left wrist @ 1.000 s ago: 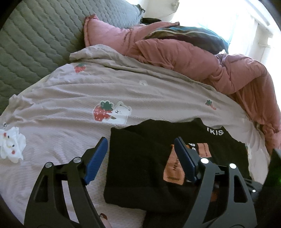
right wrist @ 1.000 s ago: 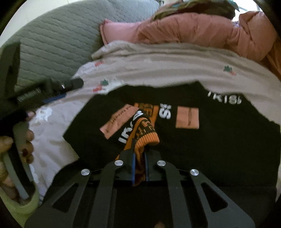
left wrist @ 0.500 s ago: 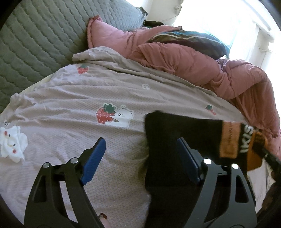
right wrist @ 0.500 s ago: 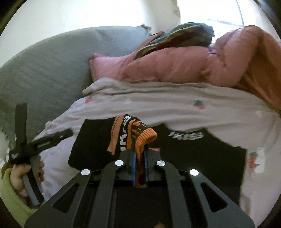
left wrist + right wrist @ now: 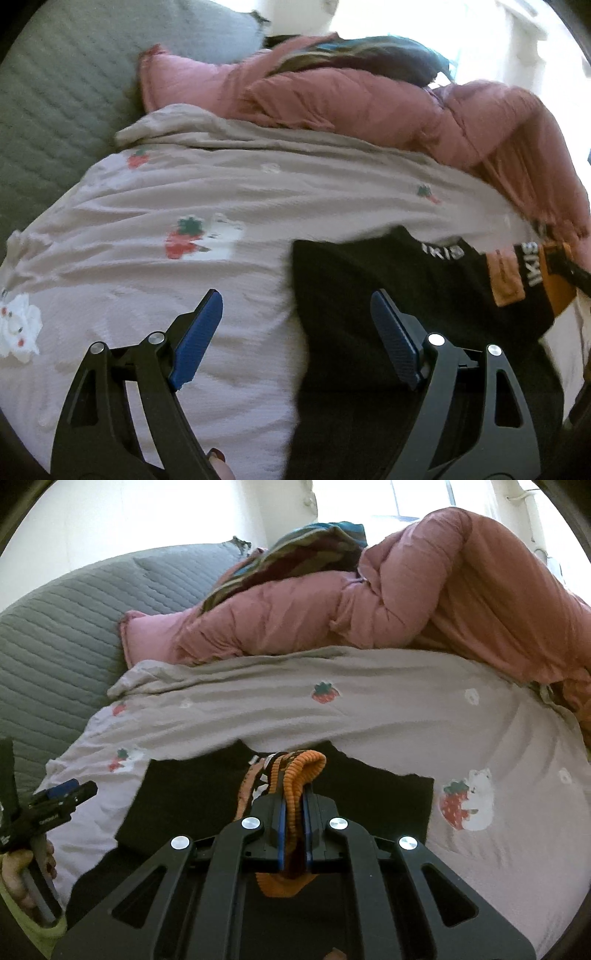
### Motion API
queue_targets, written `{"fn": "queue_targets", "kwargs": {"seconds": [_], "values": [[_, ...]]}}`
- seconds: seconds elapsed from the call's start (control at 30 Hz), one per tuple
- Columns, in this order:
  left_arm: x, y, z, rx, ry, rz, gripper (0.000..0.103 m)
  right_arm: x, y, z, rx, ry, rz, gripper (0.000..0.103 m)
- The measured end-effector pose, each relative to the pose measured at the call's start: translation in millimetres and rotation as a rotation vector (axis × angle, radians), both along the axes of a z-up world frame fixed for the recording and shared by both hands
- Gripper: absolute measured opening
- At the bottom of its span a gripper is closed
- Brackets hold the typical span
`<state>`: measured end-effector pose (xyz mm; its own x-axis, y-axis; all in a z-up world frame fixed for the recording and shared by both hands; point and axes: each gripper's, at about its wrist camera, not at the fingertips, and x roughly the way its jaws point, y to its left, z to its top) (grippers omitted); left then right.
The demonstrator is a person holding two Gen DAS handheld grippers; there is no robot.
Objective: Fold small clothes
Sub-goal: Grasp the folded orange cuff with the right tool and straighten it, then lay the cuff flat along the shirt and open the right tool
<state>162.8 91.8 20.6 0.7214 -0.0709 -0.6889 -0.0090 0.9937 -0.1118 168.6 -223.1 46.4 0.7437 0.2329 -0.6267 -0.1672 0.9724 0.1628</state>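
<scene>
A small black garment (image 5: 388, 280) with white lettering and orange patches lies on the strawberry-print bedsheet (image 5: 184, 206). My left gripper (image 5: 295, 314) is open and empty, low over the garment's left edge, with its right finger above the black cloth. My right gripper (image 5: 294, 808) is shut on the garment's orange ribbed cuff (image 5: 301, 775) and holds that sleeve folded over the black body (image 5: 192, 797). The same sleeve shows stretched to the right in the left wrist view (image 5: 532, 273).
A pink duvet (image 5: 424, 602) with a dark striped pillow (image 5: 295, 550) on it is heaped along the back of the bed. A grey quilted headboard (image 5: 48, 110) stands at the left. The left gripper also shows in the right wrist view (image 5: 55, 805).
My right gripper has carried the orange cuff and sleeve from the garment's left side across to the right and lower. The left gripper stayed open, nearly still.
</scene>
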Motion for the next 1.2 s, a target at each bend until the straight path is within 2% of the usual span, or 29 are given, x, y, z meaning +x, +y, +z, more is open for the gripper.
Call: {"fn": "queue_targets", "kwargs": {"seconds": [0.27, 0.47, 0.6, 0.7, 0.77, 1.0, 1.2], "values": [[15.0, -38.7, -15.0, 0.014, 0.025, -0.124, 0.074, 1.6, -2.9, -14.3, -0.02, 0.029, -0.017, 0.006], [29.0, -60.3, -27.6, 0.072, 0.054, -0.17, 0.074, 0.8, -4.7, -17.8, -0.026, 0.041, -0.025, 0.006], [31.8, -66.0, -42.7, 0.075, 0.118, -0.202, 0.074, 0.8, -4.6, -18.8, -0.033, 0.042, -0.028, 0.006], [32.7, -70.7, -56.9, 0.113, 0.161, -0.209, 0.074, 1.9, -3.0, -19.8, -0.04, 0.042, -0.033, 0.006], [33.8, -70.4, -62.6, 0.104, 0.183, -0.207, 0.074, 2.6, -2.7, -20.7, -0.048, 0.043, -0.036, 0.006], [33.1, -66.0, -63.3, 0.075, 0.193, -0.202, 0.074, 3.5, -13.7, -27.4, -0.048, 0.068, -0.102, 0.011], [32.2, -66.1, -62.0, 0.076, 0.193, -0.203, 0.074, -5.4, -11.3, -36.1, -0.071, 0.074, -0.101, 0.012]]}}
